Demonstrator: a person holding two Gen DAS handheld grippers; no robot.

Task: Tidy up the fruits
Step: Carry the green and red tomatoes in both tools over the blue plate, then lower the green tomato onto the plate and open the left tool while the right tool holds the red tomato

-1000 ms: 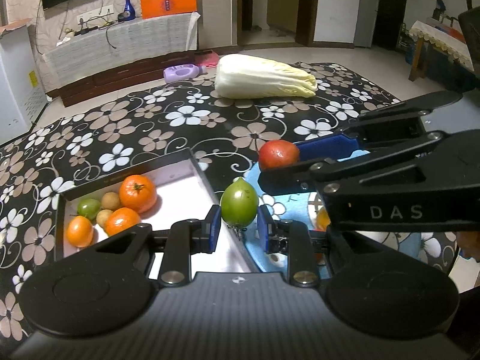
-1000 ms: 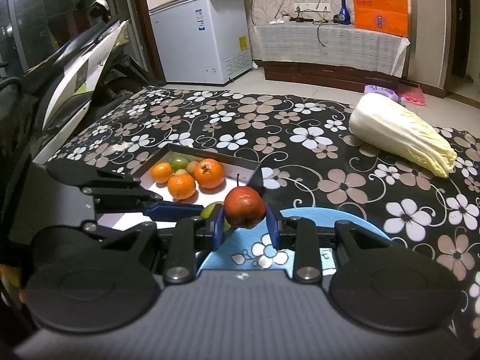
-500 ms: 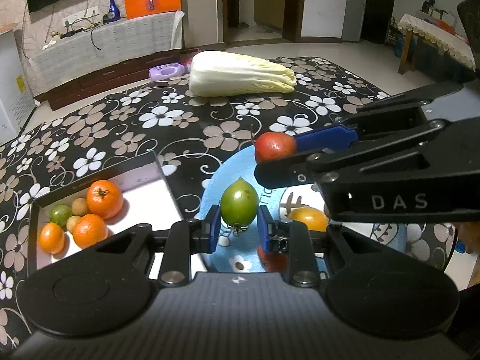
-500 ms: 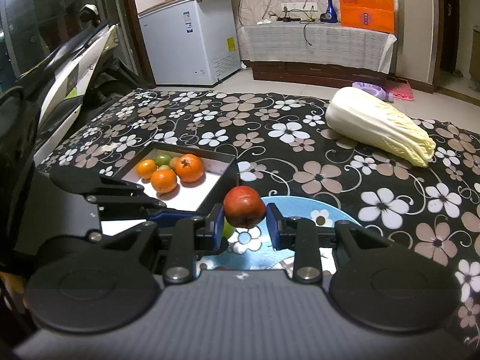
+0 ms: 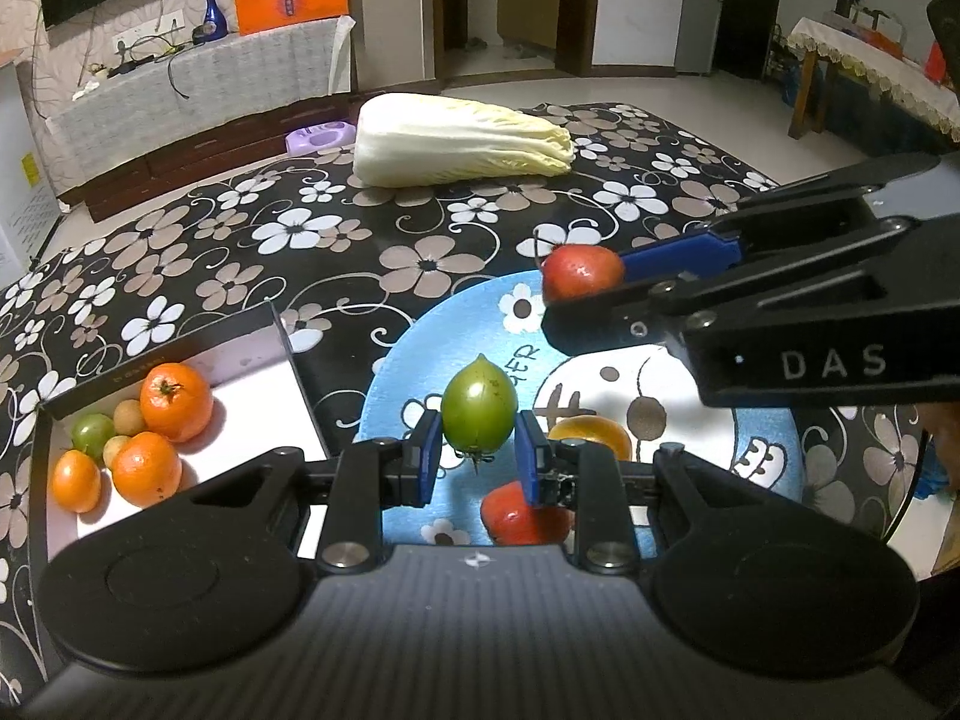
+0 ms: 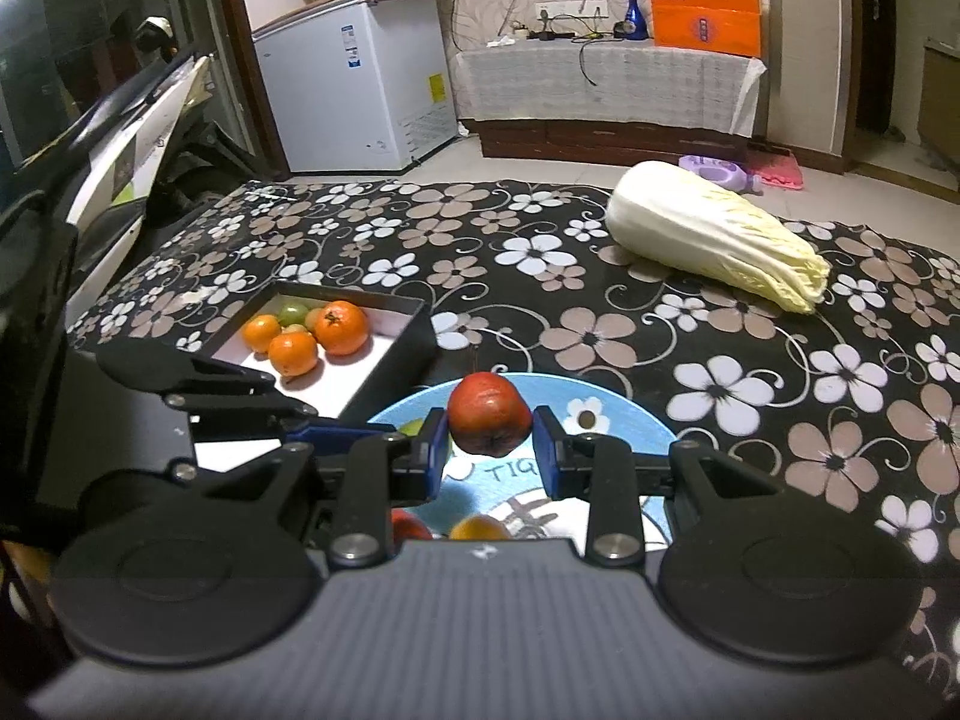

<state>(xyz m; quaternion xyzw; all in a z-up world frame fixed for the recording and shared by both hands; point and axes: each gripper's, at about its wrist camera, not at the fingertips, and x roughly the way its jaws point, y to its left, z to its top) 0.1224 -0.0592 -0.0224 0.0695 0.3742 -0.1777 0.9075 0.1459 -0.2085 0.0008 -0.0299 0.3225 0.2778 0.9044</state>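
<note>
My left gripper [image 5: 477, 456] is shut on a green fruit [image 5: 479, 403] and holds it above the blue plate [image 5: 396, 372]. My right gripper [image 6: 491, 450] is shut on a red fruit [image 6: 489, 413], also above the blue plate [image 6: 600, 396]; the red fruit also shows in the left wrist view [image 5: 579, 270]. On the plate lie an orange fruit [image 5: 591, 433] and another red fruit [image 5: 516, 516]. A black box [image 5: 282, 330] at the left holds several oranges [image 5: 175, 401] and small green fruits; it also shows in the right wrist view [image 6: 420, 324].
A napa cabbage [image 5: 456, 141] lies at the far side of the black flowered tablecloth [image 5: 270, 234]. A white freezer [image 6: 354, 78] and a scooter [image 6: 120, 138] stand beyond the table's left side.
Both grippers have moved to the right with their fruits, from over the box's edge to over the blue plate. The box has shifted to the left in both views.
</note>
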